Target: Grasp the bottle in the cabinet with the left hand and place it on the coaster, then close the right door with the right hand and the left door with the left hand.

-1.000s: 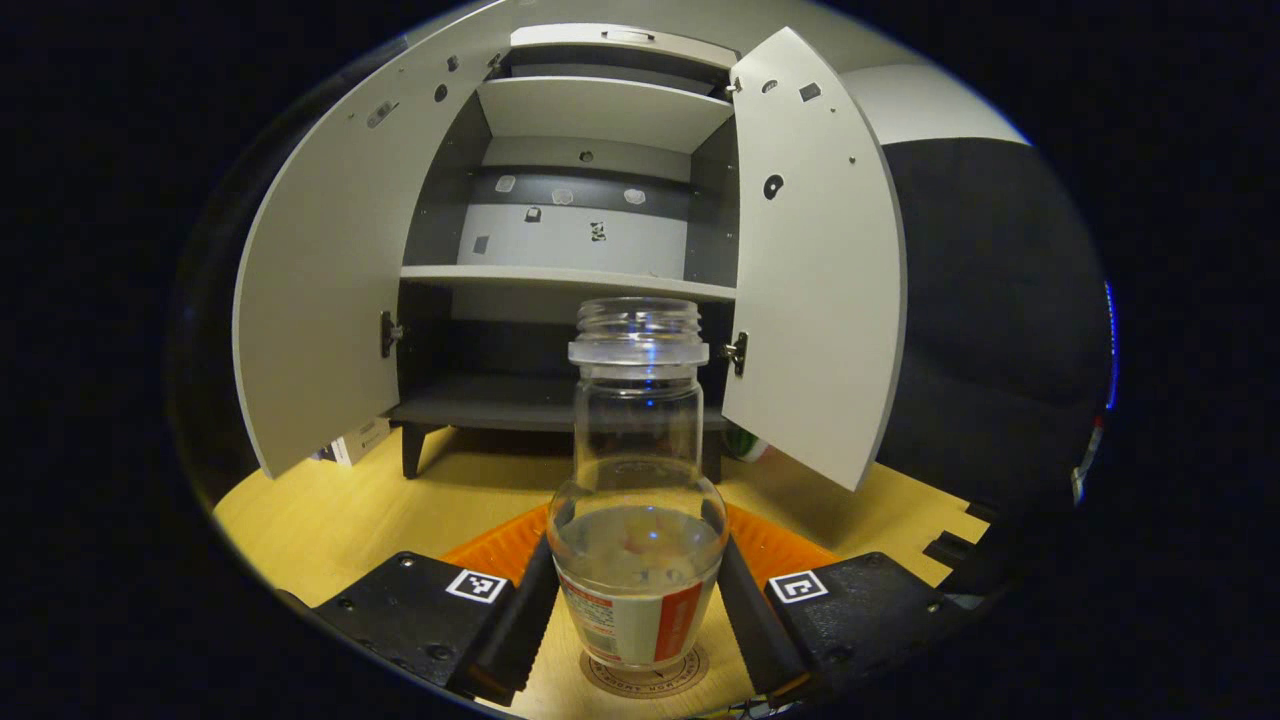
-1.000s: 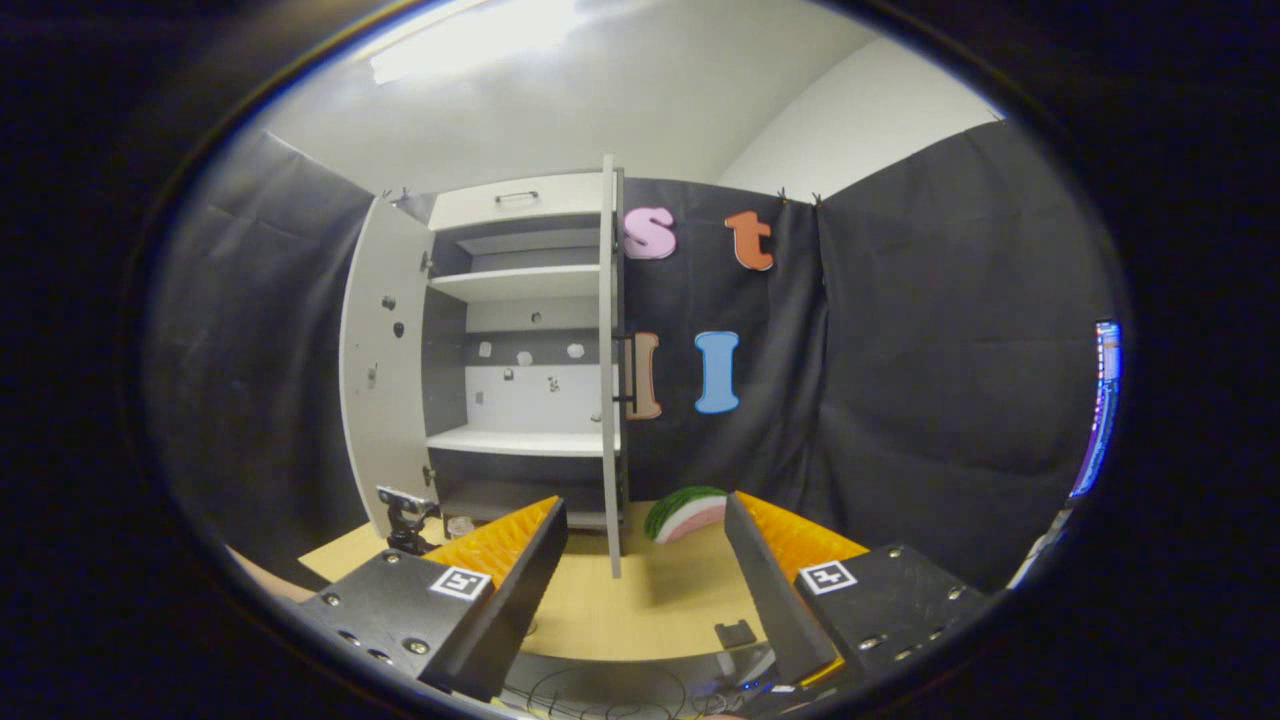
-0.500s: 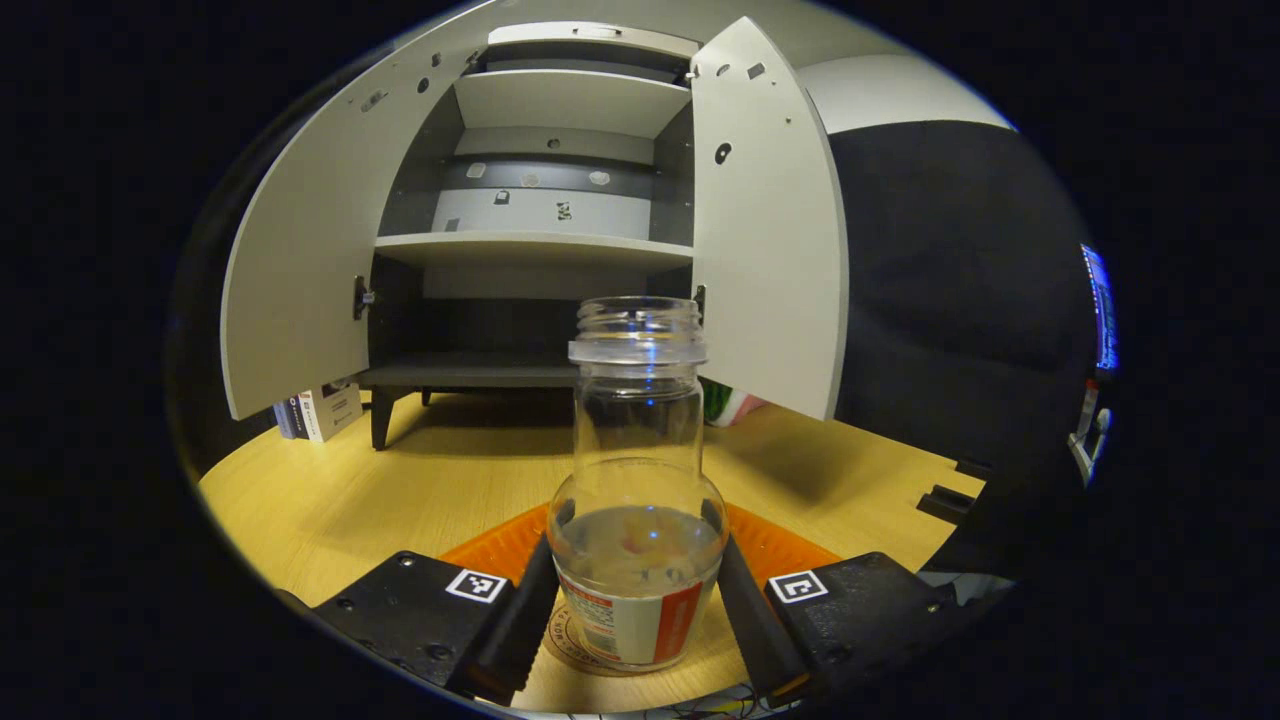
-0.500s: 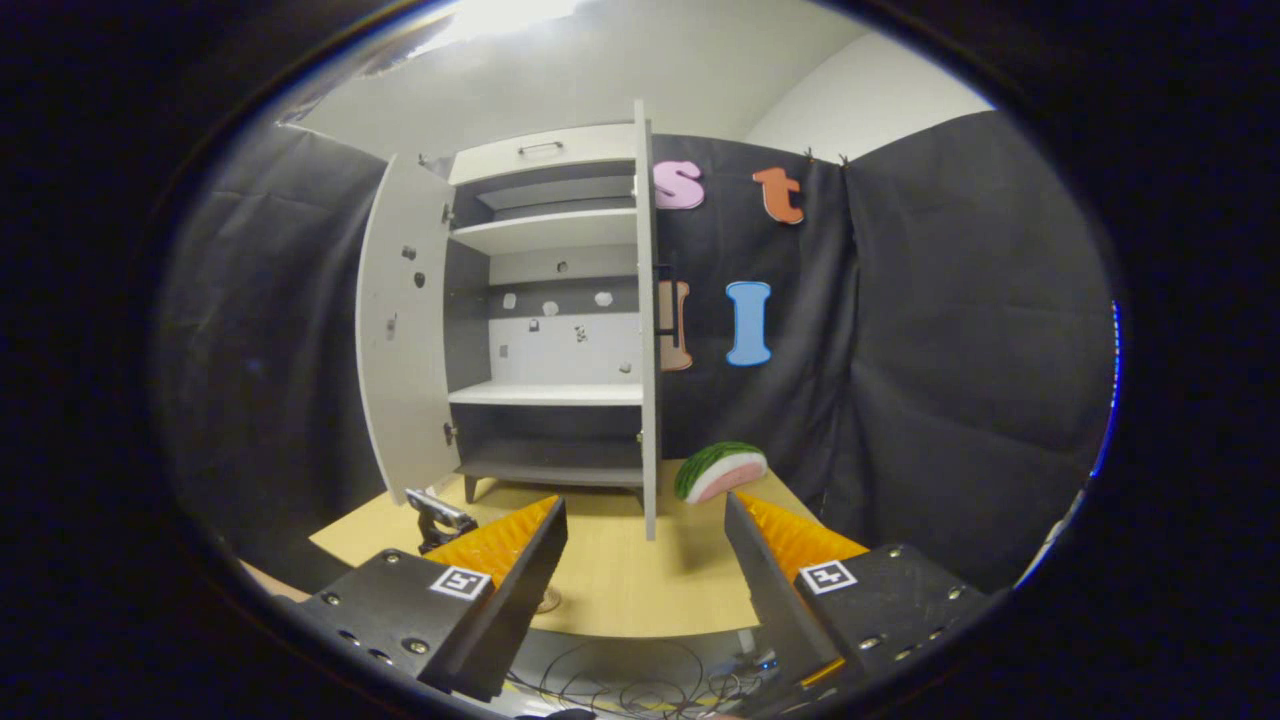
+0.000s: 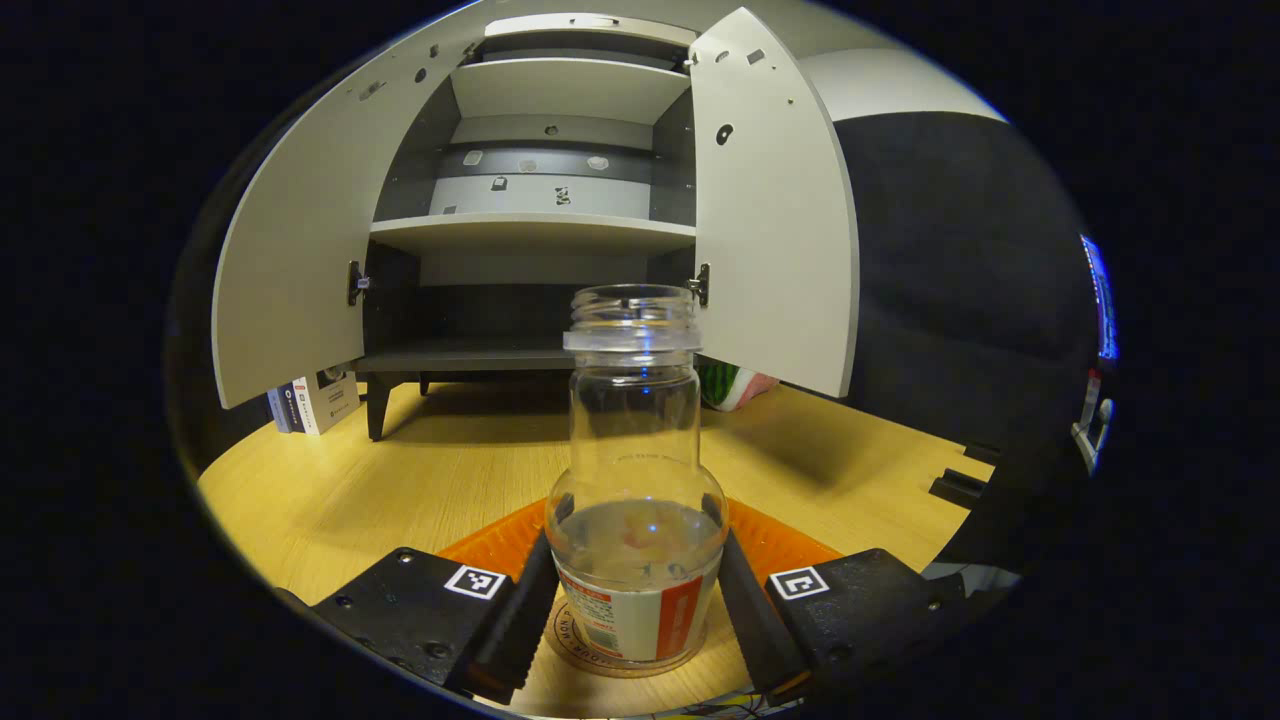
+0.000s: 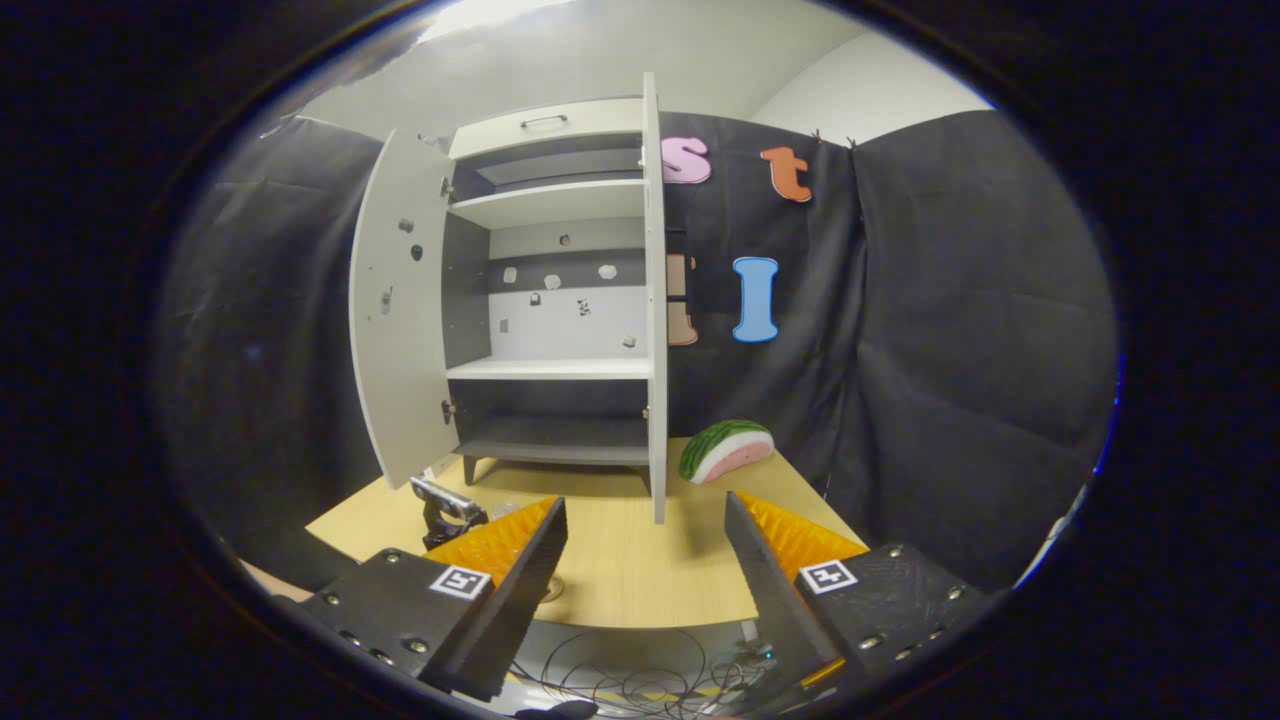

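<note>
Upright, the bottle (image 5: 637,500) sits between the left gripper (image 5: 637,625) fingers.

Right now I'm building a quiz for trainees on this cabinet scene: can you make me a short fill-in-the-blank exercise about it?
1. The left gripper is shut on the ____.
2. The bottle stands over the round ____ on the table.
3. Both cabinet doors, left door and right door, are ____.
4. The right gripper has its jaws ____.

Missing words: bottle; coaster; open; open
</note>
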Tool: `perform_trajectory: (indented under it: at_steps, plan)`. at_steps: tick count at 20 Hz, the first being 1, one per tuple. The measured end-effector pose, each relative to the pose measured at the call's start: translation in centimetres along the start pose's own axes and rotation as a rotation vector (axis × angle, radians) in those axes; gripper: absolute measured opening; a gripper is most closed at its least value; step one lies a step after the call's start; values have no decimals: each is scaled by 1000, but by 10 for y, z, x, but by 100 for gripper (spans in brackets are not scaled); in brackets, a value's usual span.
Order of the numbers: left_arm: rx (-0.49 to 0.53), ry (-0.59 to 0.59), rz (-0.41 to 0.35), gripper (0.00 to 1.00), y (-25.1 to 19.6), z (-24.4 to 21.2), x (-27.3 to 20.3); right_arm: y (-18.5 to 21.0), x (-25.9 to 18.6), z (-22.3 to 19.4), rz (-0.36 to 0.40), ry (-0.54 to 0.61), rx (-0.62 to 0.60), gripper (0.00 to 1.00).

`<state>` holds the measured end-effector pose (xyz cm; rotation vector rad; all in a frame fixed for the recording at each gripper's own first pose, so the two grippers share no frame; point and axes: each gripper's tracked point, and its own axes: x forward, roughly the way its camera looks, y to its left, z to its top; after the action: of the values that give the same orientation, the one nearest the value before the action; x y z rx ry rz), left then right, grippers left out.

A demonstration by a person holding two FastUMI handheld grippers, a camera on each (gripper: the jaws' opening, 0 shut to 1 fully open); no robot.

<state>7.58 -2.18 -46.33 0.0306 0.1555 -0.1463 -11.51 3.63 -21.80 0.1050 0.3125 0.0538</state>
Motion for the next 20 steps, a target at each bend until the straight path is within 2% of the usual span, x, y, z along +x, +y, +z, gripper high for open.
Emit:
perform_trajectory:
  at_steps: [2, 5, 6, 8, 9, 12, 15, 16, 17, 20]
  plan:
    - [11, 0, -12, 80, -1, -2, -2, -5, 2, -3, -8, 8, -1, 96]
    - [55, 93, 12, 82, 5, -28, -5, -7, 1, -8, -14, 19, 1, 96]
    - [72, 122, 27, 87, 9, -34, -7, -8, 1, -9, -16, 22, 4, 96]
    - [85, 102, 22, 99, 9, -26, -7, -11, -1, -9, -19, 25, 10, 96]
    - [86, 98, 4, 99, 5, -24, -9, -12, -1, -7, -18, 22, 13, 96]
    - [66, 93, -21, 99, 2, -8, -12, -16, 1, -1, -23, 13, 16, 96]
    - [21, 114, 13, 98, 12, 14, -23, -22, 4, 11, -30, -17, 28, 96]
    - [12, 103, 9, 99, 11, 28, -27, -24, 3, 16, -31, -25, 36, 99]
    - [11, 89, -16, 99, 5, 44, -30, -29, 4, 21, -37, -38, 43, 96]
    - [35, 67, -77, 96, -4, 84, -41, -43, 2, 44, -45, -92, 79, 96]
